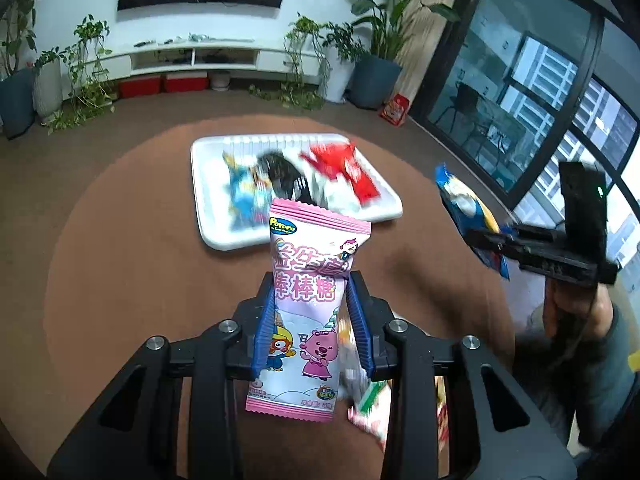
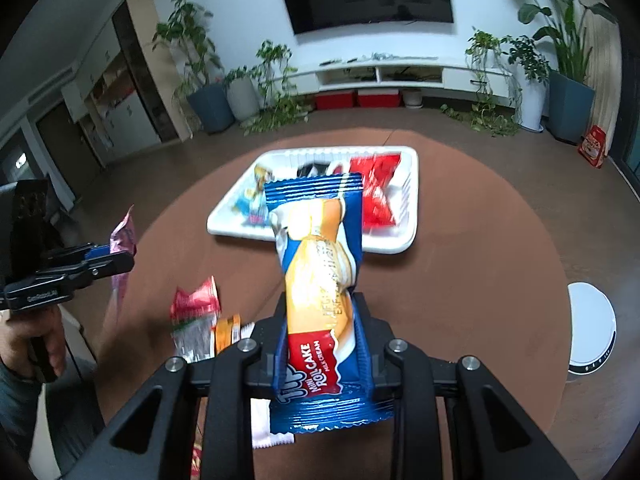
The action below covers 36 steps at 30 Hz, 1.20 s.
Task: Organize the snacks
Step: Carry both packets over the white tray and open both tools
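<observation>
In the left wrist view, the left gripper (image 1: pixel 311 312) is clenched on a pink plastic lollipop packet printed with cartoon animals (image 1: pixel 306 312). Its blue ribbed pads (image 1: pixel 265 328) squeeze the packet at mid-length, so the top sticks up past the fingertips and the bottom hangs back toward the camera. Beyond it, on the round brown table (image 1: pixel 132 264), lies a white rectangular foam tray (image 1: pixel 208 224) holding blurred blue, black and red snack packs. At the right, the right gripper (image 1: pixel 476 236) carries a blue wrapper.

In the right wrist view, the right gripper (image 2: pixel 320 320) grips a blue and orange mini roll cake wrapper (image 2: pixel 320 280) at its middle, with the upper end rising above the fingertips in front of the tray (image 2: pixel 312 242). Loose red, orange and white snack packets (image 2: pixel 196 320) lie on the table at the lower left. The left gripper (image 2: pixel 116 260), held in a hand (image 2: pixel 36 340), pinches the pink packet (image 2: pixel 124 240) edge-on.
</observation>
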Each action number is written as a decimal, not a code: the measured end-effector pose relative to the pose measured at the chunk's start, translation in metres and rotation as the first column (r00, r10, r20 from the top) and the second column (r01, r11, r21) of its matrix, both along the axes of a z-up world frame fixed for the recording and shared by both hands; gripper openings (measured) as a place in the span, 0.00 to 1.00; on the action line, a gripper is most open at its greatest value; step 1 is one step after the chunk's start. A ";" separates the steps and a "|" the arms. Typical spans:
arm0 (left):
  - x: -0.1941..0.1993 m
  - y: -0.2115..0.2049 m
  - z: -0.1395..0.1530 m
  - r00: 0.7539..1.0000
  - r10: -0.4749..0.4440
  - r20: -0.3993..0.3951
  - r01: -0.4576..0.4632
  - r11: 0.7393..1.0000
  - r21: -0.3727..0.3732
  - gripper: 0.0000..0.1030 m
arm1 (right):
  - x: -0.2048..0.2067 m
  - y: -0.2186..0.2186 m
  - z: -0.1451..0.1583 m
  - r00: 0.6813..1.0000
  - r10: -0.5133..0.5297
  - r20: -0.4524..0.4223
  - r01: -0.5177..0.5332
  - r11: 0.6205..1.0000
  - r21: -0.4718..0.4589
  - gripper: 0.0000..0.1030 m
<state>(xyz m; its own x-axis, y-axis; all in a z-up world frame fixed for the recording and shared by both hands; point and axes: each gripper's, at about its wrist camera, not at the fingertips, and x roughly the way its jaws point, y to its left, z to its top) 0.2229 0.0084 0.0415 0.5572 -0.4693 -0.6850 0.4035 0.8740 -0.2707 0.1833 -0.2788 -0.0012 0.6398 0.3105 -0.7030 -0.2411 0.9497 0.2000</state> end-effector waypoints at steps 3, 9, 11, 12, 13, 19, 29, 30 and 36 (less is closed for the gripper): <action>0.029 0.000 0.018 0.999 0.028 0.017 -0.028 0.999 -0.023 0.31 | 0.019 0.004 0.014 1.000 -0.002 0.023 0.002 1.000 0.016 0.29; 0.099 -0.005 0.032 0.997 0.067 -0.036 -0.069 0.996 -0.059 0.31 | 0.087 0.029 0.026 0.999 0.014 0.041 -0.016 0.999 0.044 0.29; 0.122 -0.008 0.032 0.996 0.077 -0.053 -0.080 0.996 -0.051 0.31 | 0.104 0.035 0.024 0.999 0.013 0.043 -0.014 0.999 0.043 0.29; 0.131 -0.009 0.030 0.995 0.083 -0.063 -0.086 0.995 -0.046 0.31 | 0.118 0.039 0.021 0.999 0.013 0.039 -0.015 0.999 0.039 0.29; 0.143 -0.010 0.026 0.993 0.090 -0.078 -0.095 0.994 -0.050 0.31 | 0.128 0.042 0.017 0.999 0.013 0.034 -0.015 0.999 0.040 0.29; 0.190 -0.019 -0.003 0.982 0.135 -0.135 -0.142 0.989 -0.039 0.31 | 0.166 0.054 -0.010 1.000 0.016 -0.011 -0.016 1.000 0.000 0.29; 0.216 -0.045 -0.044 0.972 0.155 -0.178 -0.162 0.987 -0.025 0.31 | 0.178 0.057 -0.040 0.997 0.007 -0.072 -0.010 0.999 -0.033 0.29; 0.215 -0.048 -0.047 0.972 0.152 -0.178 -0.157 0.988 -0.013 0.32 | 0.178 0.058 -0.040 0.997 0.005 -0.074 -0.007 0.999 -0.033 0.29; 0.217 -0.063 -0.056 0.970 0.161 -0.181 -0.160 0.987 0.016 0.34 | 0.181 0.059 -0.046 0.997 -0.009 -0.078 0.005 0.999 -0.049 0.30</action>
<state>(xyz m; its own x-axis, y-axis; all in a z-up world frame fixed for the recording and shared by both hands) 0.4401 -0.0542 -0.0145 0.4918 -0.3832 -0.7818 0.2022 0.9236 -0.3255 0.3641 -0.2201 -0.0477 0.5841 0.2703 -0.7654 -0.2195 0.9604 0.1716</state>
